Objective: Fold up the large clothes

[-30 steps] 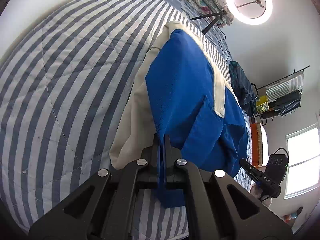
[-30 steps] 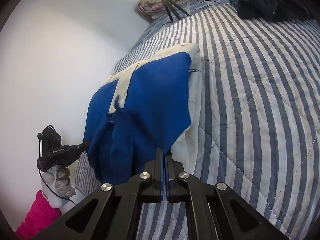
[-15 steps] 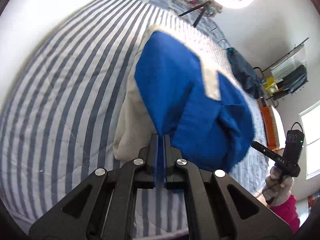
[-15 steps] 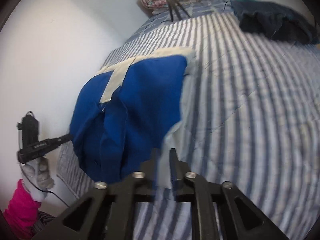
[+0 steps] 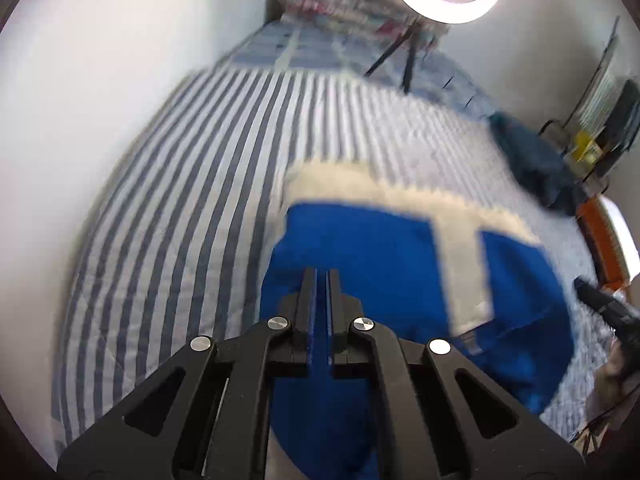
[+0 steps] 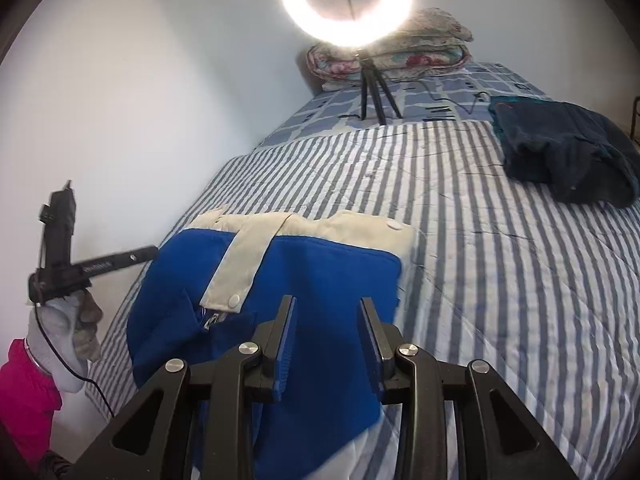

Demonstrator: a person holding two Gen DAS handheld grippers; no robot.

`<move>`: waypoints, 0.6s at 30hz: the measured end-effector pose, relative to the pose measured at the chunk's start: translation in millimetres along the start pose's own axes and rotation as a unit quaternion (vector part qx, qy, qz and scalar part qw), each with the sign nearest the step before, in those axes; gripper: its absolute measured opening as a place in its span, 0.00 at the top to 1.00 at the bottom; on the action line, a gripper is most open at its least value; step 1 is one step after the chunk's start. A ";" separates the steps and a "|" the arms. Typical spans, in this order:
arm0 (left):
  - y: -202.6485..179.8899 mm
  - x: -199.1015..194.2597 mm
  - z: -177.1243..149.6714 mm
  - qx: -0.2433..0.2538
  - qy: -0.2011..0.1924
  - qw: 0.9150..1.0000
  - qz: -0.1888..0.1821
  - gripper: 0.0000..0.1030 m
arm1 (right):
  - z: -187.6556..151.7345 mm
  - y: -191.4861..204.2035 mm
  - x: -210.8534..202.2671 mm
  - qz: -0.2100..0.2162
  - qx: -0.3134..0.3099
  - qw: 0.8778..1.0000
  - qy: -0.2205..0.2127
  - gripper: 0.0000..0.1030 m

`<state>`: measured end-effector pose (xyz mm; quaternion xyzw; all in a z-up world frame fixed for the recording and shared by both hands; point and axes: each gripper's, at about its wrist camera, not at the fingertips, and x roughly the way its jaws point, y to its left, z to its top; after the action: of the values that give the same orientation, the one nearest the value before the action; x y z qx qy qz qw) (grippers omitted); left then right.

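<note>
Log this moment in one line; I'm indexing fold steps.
stage: folding | left claw: shut on blue jacket | right claw: open, just released | surface: striped bedspread

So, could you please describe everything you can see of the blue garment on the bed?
The blue garment looks like a soft jacket with cream lining, a cream snap-buttoned strap and a zipper. It lies folded on the striped bedspread. The left gripper is shut on its blue fabric; the right gripper, jaws just opened, grips nothing.

We've got the jacket (image 6: 288,280) lying on the bed (image 6: 500,280) near its left edge, another garment (image 6: 560,152) off to the right, ring light (image 6: 346,0) and folded blankets (image 6: 400,52) behind.
</note>
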<state>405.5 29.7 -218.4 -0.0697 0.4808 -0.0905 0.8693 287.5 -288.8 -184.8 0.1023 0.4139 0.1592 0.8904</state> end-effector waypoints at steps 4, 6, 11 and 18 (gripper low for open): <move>38.4 37.7 -27.7 -0.052 0.026 0.998 -0.027 0.98 | -8.8 2.5 35.6 -0.009 -0.023 0.999 0.038 0.72; 35.5 36.9 -25.7 -0.032 0.029 0.999 -0.023 0.98 | -23.4 -3.8 49.3 -0.016 -0.032 0.997 0.069 0.75; 36.6 26.9 -26.4 -0.032 0.031 0.999 -0.023 0.98 | -26.3 -1.3 43.7 -0.034 -0.045 0.995 0.083 0.76; 44.1 -20.0 -34.8 -0.054 0.009 0.997 -0.062 0.97 | -14.4 -11.5 0.0 -0.042 -0.016 0.998 0.050 0.72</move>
<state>369.5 76.0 -229.5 -0.1453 0.4878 -0.1191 0.8525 278.7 -298.8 -197.6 0.0627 0.4595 0.1336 0.8758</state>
